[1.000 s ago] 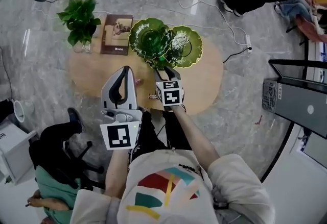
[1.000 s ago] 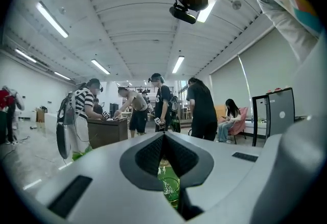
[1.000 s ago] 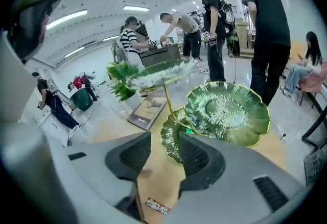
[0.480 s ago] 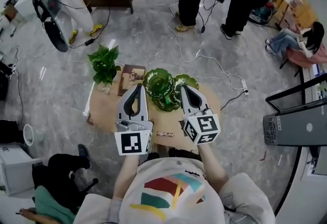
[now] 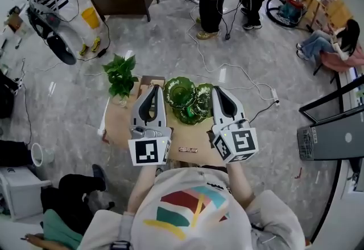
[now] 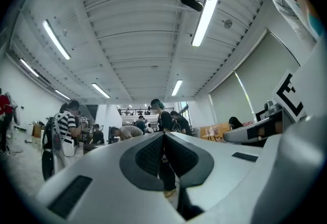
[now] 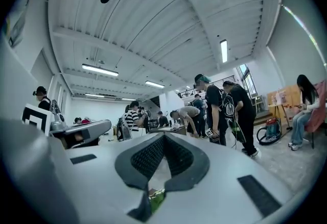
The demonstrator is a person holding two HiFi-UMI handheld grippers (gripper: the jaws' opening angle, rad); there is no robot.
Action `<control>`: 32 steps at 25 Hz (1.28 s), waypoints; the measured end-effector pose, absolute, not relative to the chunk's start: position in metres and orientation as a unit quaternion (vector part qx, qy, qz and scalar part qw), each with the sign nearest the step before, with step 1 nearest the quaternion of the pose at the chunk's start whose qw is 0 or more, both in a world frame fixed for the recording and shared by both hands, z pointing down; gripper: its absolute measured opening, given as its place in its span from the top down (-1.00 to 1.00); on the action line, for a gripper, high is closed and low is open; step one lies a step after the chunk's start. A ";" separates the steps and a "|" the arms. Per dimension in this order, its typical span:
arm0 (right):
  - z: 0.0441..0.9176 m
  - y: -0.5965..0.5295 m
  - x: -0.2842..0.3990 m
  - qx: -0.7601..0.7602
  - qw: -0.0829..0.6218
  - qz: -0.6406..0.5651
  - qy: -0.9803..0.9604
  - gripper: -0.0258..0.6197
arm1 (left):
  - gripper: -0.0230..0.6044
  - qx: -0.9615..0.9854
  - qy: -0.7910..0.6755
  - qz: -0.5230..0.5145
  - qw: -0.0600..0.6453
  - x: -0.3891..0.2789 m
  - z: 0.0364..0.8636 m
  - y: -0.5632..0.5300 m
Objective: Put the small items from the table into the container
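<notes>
Compared with a second earlier, the round table (image 5: 116,126) sat farther below and both grippers had lifted clear of it, the right one from low over the near edge.

- Table: carried a potted plant (image 5: 120,75) at its left and two green glass dishes (image 5: 181,95) touching each other near the middle; I took these as the container.
- Left gripper (image 5: 153,88): held about level above the table, jaws clenched together, nothing between them.
- Right gripper (image 5: 218,91): likewise level and raised, jaws pressed shut on nothing; only a sliver of green dish showed below them.
- Small item (image 5: 187,150): one wrapped piece lay on the table's near edge, well apart from the dishes. Dish contents could not be made out.

Judgement: between picks, not mid-carry. Next move would call for lowering a gripper to the near edge, opening its jaws to straddle the piece, then carrying it over to a dish.
</notes>
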State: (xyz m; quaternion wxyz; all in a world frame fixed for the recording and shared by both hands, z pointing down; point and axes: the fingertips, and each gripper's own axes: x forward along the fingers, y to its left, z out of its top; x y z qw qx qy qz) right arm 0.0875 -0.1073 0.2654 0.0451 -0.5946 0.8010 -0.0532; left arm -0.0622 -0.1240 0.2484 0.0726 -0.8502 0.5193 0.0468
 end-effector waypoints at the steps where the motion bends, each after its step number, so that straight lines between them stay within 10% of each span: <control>1: 0.265 -0.107 0.087 -0.594 0.046 -0.052 0.801 0.88 | 0.90 -0.849 0.521 0.046 0.073 -0.063 0.249 -0.125; 32: 0.269 -0.106 0.074 -0.566 0.039 -0.063 0.821 0.88 | 0.90 -0.844 0.532 0.059 0.047 -0.073 0.256 -0.122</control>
